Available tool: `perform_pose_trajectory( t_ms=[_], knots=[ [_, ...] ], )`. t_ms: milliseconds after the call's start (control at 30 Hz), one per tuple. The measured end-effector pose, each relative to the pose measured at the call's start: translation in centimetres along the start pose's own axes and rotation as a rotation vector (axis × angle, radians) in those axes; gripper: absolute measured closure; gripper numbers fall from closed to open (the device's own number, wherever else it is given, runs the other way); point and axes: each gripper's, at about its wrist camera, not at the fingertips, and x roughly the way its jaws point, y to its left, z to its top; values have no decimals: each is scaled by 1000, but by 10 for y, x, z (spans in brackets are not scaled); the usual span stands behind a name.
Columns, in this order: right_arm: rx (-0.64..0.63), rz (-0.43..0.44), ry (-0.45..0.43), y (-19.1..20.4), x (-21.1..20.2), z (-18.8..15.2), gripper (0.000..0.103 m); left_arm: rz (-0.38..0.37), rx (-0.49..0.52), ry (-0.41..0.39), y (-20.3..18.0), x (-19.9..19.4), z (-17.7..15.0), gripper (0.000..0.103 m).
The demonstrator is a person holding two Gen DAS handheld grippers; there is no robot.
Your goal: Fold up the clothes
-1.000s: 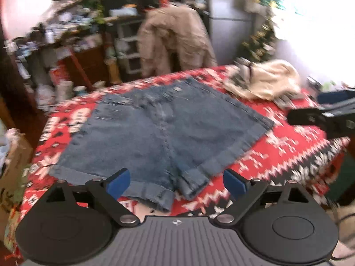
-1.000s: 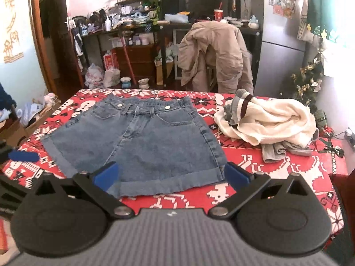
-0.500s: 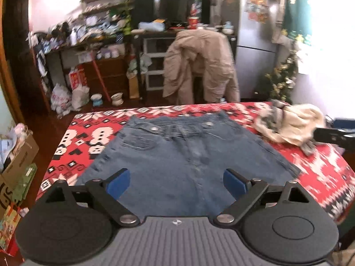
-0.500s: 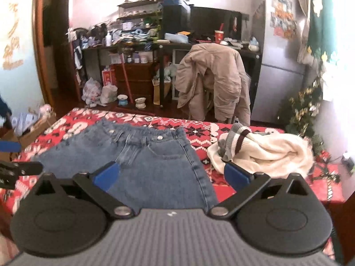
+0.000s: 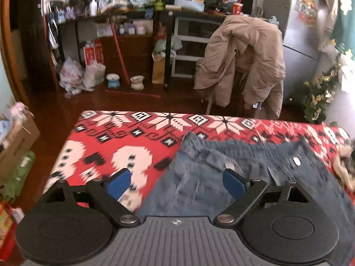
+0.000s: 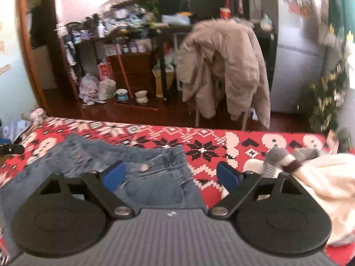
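Observation:
Blue denim shorts [image 5: 233, 173] lie flat on the red patterned tablecloth [image 5: 111, 137], waistband toward the far edge. My left gripper [image 5: 177, 181] is open and empty, low over the shorts' left waistband corner. In the right wrist view the shorts [image 6: 155, 177] lie below my right gripper [image 6: 170, 175], which is open and empty over the right waistband corner. The left gripper's tip [image 6: 11, 148] shows at that view's left edge.
A cream sweater with a striped cuff [image 6: 310, 177] lies on the table right of the shorts. Beyond the table's far edge stands a chair draped with a beige coat [image 5: 241, 59]. Cluttered shelves [image 5: 133, 22] and a grey fridge [image 5: 299, 22] are behind.
Both grippers have moved forward from the hem side over the shorts to the waistband corners and dropped lower. Both stay open.

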Motion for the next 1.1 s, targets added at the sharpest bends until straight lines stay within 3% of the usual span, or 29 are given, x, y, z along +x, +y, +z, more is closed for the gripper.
perform_pose_trajectory(
  t_ms=[133,300,433,500,567,600,633,667,700,733,833,1000,1033,1100],
  knots=[
    [29,-14,54,-16,66,10,12,-13,34,66,-2,44,18,13],
    [-21,-10,116,-18,120,9,15,-11,132,103,-17,76,20,13],
    [-84,-10,147,-6,145,6,22,-1,168,126,-24,88,20,25],
    [-98,1,170,-1,157,7,31,1,164,125,-23,92,20,27],
    [-110,5,195,5,165,6,48,4,160,125,-23,96,20,37],
    [-115,8,207,8,167,5,53,9,163,122,-24,97,19,47],
    [-114,4,212,9,169,4,53,21,177,115,-28,96,19,63],
    [-114,0,216,10,172,4,54,33,190,107,-32,94,18,72],
    [-125,-10,211,12,171,3,56,63,214,101,-36,95,17,91],
    [-137,-19,205,14,169,1,64,106,246,94,-41,96,13,91],
    [-160,-92,182,16,165,-2,93,113,249,70,-41,92,6,91],
    [-105,-84,169,10,166,-5,93,126,202,60,-34,89,7,92],
    [-108,-89,164,10,167,-5,93,173,221,58,-35,90,4,100],
    [-105,-95,160,8,168,-7,93,286,255,72,-30,96,-1,102]
  ],
)
